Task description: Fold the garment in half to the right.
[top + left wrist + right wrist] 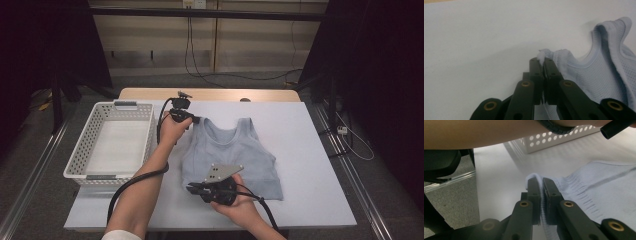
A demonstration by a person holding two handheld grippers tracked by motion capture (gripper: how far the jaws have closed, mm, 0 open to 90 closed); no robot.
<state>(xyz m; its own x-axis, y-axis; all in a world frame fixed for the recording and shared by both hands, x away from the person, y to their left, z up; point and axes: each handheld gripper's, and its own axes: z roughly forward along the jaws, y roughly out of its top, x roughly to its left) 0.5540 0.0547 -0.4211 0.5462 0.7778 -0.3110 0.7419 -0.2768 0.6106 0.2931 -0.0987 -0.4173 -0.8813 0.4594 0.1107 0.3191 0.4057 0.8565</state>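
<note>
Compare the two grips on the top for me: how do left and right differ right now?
The left gripper pinches a shoulder strap of the top, at the far end near the basket; the right gripper pinches the ribbed hem corner at the near end. The left bites mesh fabric, the right a ribbed band. Both are shut on cloth along the same side.

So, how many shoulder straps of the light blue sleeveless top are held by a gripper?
1. The left gripper is shut on the left shoulder strap of the light blue knit sleeveless top. The right strap lies free; the right gripper pinches the ribbed hem.
</note>
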